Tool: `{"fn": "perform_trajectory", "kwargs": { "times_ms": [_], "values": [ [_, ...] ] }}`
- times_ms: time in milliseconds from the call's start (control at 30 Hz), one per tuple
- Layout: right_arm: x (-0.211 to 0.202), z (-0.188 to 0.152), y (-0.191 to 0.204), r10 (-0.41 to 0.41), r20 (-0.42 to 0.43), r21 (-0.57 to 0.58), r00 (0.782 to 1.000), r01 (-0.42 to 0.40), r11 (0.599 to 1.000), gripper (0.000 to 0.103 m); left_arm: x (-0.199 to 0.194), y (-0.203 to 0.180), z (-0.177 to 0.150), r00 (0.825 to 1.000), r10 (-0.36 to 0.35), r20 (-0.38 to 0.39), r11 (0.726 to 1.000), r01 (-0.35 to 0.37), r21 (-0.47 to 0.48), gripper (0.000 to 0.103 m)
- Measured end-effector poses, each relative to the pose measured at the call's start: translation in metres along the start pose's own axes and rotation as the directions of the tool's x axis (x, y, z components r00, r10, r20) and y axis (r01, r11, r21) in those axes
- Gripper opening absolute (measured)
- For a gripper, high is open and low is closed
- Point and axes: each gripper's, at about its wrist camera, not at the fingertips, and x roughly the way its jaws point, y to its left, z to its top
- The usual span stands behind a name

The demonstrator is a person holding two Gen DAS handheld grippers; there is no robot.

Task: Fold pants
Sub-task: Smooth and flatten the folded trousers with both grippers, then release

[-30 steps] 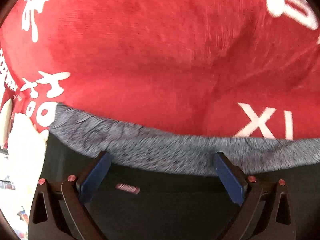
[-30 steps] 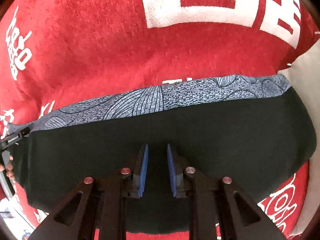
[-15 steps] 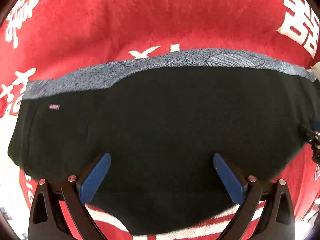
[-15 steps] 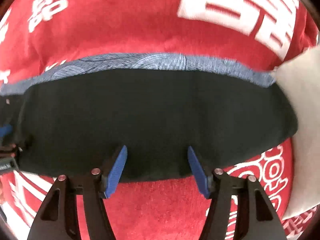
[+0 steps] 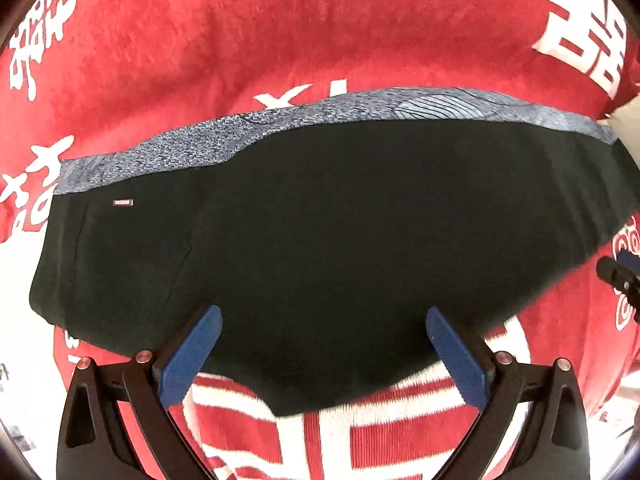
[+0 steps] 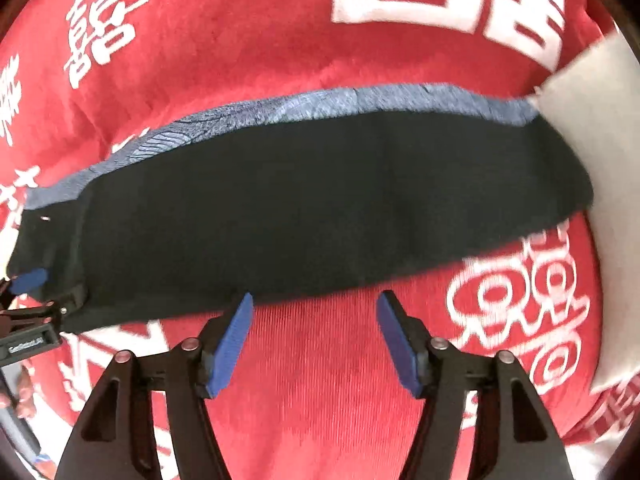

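Observation:
Black pants (image 5: 340, 240) lie folded in a long band on a red blanket (image 5: 280, 40). A blue-grey patterned strip (image 5: 200, 148) runs along their far edge, and a small label (image 5: 123, 202) sits near the left end. My left gripper (image 5: 322, 314) hangs open over the near edge of the pants, nothing between its pads. In the right wrist view the pants (image 6: 320, 200) stretch across the middle. My right gripper (image 6: 316, 298) hovers just in front of their near edge over red cloth, its jaws opening and empty. The left gripper (image 6: 28, 280) shows at the left end.
The red blanket (image 6: 240, 40) with large white characters covers the whole surface. A pale grey cloth or pillow (image 6: 592, 120) lies past the right end of the pants. A person's hand (image 6: 24, 396) shows at the lower left edge.
The right gripper has opened from nearly shut and drawn back off the pants to their near edge. The left gripper pulled back from the patterned edge, so the whole folded band now shows.

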Motion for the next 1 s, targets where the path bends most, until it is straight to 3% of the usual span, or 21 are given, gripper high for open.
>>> {"fn": "perform_trajectory", "kwargs": {
  "times_ms": [67, 467, 767, 1000],
  "values": [
    [-0.005, -0.012, -0.005, 0.013, -0.021, 0.033, 1.000, -0.013, 0.999, 0.076, -0.005, 0.000, -0.003, 1.000, -0.009, -0.009, 1.000, 0.010, 0.011, 0.103],
    [-0.033, -0.077, -0.045, 0.058, -0.061, 0.226, 0.996, -0.043, 0.973, 0.078, -0.023, -0.046, -0.022, 0.996, -0.056, -0.066, 0.994, 0.061, 0.090, 0.103],
    [-0.048, -0.085, -0.091, 0.082, -0.029, 0.339, 0.996, -0.067, 0.938, 0.078, -0.040, -0.089, -0.010, 0.996, -0.087, -0.036, 0.988, 0.090, 0.122, 0.103],
    [-0.056, -0.083, -0.125, 0.090, -0.005, 0.408, 0.996, -0.080, 0.910, 0.078, -0.030, -0.108, 0.006, 0.996, -0.078, -0.042, 0.989, 0.082, 0.122, 0.103]
  ]
}}
